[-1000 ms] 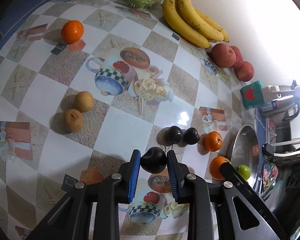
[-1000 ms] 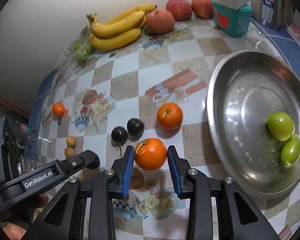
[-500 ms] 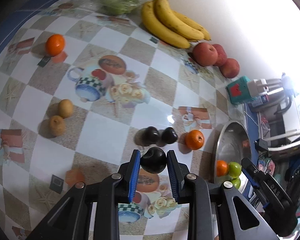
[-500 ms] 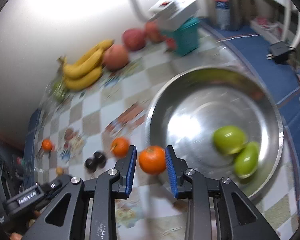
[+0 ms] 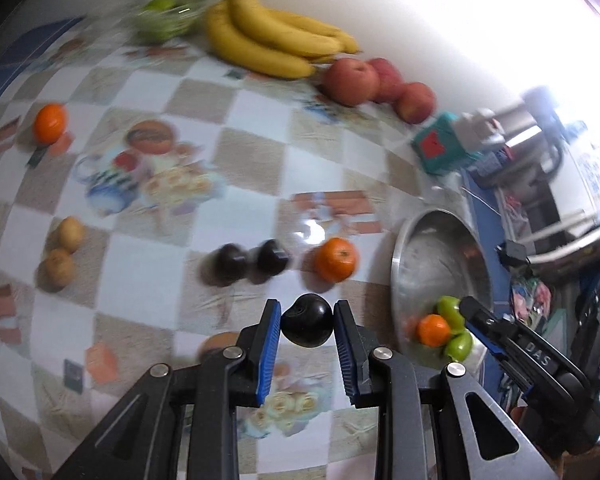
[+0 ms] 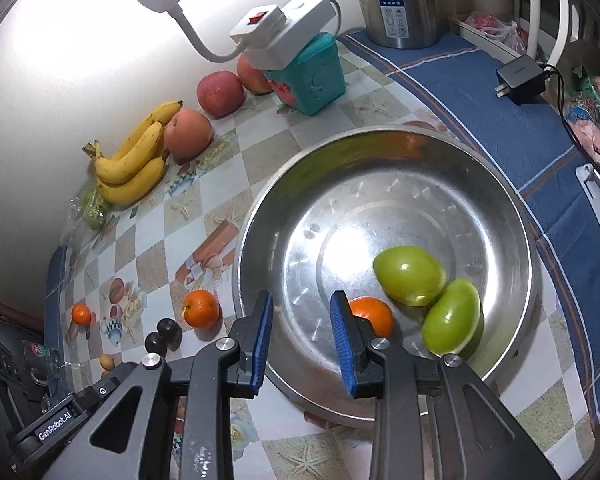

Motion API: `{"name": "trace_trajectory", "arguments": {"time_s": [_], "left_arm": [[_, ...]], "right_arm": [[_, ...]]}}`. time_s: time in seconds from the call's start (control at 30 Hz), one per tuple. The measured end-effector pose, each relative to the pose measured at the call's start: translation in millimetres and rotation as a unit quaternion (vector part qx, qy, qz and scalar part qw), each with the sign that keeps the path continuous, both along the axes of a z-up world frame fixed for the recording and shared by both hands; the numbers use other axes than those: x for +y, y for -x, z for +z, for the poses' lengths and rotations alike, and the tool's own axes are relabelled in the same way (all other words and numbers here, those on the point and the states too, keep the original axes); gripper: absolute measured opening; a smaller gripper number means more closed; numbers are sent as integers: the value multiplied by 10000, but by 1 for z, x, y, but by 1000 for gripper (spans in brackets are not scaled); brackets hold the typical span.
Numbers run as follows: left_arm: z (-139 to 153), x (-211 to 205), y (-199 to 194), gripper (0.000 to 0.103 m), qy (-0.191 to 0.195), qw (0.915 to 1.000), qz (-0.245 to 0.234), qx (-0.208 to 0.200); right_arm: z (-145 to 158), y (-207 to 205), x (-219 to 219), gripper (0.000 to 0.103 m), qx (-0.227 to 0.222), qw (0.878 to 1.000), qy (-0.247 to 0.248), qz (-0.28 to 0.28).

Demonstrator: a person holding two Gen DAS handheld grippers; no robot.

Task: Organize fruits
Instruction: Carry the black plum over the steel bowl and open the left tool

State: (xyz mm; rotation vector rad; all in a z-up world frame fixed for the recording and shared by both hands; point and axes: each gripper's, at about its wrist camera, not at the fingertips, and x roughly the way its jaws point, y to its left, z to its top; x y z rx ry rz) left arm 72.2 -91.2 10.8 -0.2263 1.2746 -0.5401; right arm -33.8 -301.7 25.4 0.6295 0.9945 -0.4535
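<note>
My left gripper (image 5: 307, 306) is shut on a dark plum (image 5: 307, 326), held above the checked tablecloth left of the steel bowl (image 5: 440, 248). My right gripper (image 6: 302, 300) hangs over the bowl's (image 6: 500, 208) near rim. Its jaws stand close together with nothing between them. An orange (image 6: 374, 316) lies in the bowl just behind the right finger, beside two green fruits (image 6: 410, 274). On the table lie another orange (image 5: 336, 260), two dark plums (image 5: 228, 264), two small brown fruits (image 5: 70, 234) and a far orange (image 5: 50, 122).
Bananas (image 5: 276, 44), red apples (image 5: 352, 82) and bagged green fruit (image 5: 160, 20) line the wall. A teal box (image 6: 312, 76) carries a white power strip, with a steel kettle (image 6: 400, 4) behind. A black charger (image 6: 520, 80) lies on the blue cloth.
The right gripper carried its orange from the table over the bowl; the orange now lies in the bowl, out of the jaws. The left gripper, still holding the plum, moved right toward the bowl.
</note>
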Motion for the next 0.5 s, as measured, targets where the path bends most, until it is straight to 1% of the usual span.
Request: {"name": "trace_trajectory", "arguments": {"time_s": [0.1, 0.23, 0.3, 0.37, 0.5], "left_arm": [[5, -29, 9, 29, 78, 9987, -428, -252], [6, -60, 18, 29, 239, 9952, -849, -428], [6, -73, 21, 29, 285, 9936, -965, -521], [5, -87, 23, 29, 249, 9915, -1098, -655], [-3, -103, 24, 29, 249, 9902, -1214, -641]], "right_arm": [[2, 6, -4, 31, 60, 9999, 28, -159], [4, 14, -10, 31, 80, 9995, 13, -316], [4, 15, -12, 31, 82, 9993, -3, -373], [4, 17, -15, 31, 88, 9991, -21, -413], [2, 17, -17, 31, 104, 9989, -52, -447]]}}
